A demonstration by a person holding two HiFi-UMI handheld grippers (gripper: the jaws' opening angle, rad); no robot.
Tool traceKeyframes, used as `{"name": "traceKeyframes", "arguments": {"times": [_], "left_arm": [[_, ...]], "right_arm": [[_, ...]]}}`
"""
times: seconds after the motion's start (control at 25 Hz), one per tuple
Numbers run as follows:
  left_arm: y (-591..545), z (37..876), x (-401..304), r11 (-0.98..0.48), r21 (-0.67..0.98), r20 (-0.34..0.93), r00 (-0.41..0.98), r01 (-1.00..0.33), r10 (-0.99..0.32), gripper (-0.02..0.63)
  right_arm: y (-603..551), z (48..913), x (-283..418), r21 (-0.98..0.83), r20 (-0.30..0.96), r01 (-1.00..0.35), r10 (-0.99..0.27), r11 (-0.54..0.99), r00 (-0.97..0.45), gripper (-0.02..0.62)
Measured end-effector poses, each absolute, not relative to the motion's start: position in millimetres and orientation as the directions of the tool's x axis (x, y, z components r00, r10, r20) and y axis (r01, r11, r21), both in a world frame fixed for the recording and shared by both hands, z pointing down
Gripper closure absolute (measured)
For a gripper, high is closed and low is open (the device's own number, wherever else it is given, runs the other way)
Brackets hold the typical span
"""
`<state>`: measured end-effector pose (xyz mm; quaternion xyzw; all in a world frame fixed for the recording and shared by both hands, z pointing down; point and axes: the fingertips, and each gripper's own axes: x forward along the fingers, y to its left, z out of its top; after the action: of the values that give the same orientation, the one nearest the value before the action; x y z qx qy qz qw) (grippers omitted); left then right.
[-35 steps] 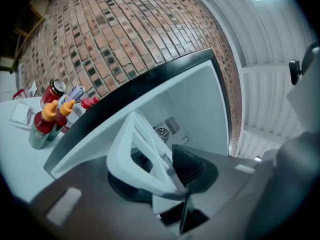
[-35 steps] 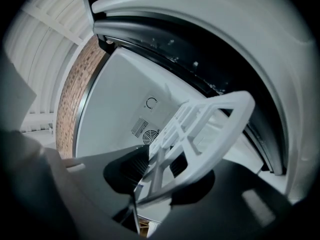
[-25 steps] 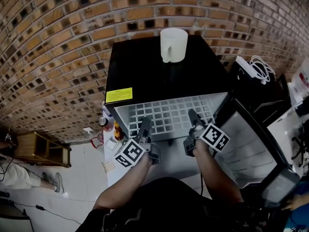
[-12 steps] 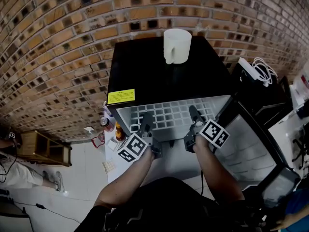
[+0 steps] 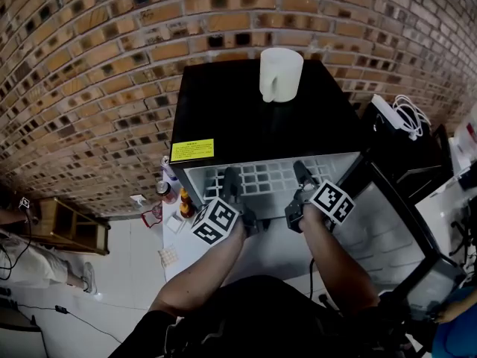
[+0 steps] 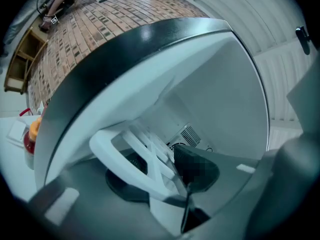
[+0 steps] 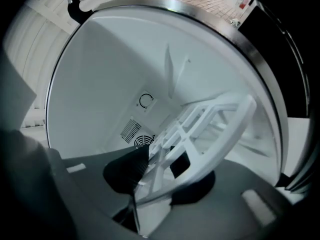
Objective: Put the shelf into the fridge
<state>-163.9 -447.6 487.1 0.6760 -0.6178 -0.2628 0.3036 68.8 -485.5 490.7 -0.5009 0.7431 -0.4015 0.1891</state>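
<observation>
Shelf (image 5: 270, 179) mostly inside fridge (image 5: 246, 110), front edge clamped in right claw (image 5: 301, 173) and in left claw (image 5: 232, 177), which has just been opening.

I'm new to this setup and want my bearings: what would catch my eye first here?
A black fridge stands against the brick wall, its door swung open to the right and a white mug upright on its top. At its mouth, a white grid shelf reaches partway into the pale interior.

white grid shelf (image 5: 268, 179) partway inside fridge (image 5: 250, 118)
</observation>
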Motion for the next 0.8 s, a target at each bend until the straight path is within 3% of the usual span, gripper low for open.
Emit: {"name": "traceKeyframes", "arguments": {"times": [0.36, 0.8], "left_arm": [[-461, 488, -167, 0.041, 0.745, 0.056, 0.001, -0.666, -0.998, 0.463], [-475, 487, -169, 0.046, 0.729, 0.044, -0.021, -0.683, -0.999, 0.462]], "right_arm": [[-498, 492, 66, -0.800, 0.138, -0.579, -0.892, 0.156, -0.430, 0.449], [-510, 493, 66, -0.788, 0.157, -0.604, -0.911, 0.117, -0.382, 0.446]]}}
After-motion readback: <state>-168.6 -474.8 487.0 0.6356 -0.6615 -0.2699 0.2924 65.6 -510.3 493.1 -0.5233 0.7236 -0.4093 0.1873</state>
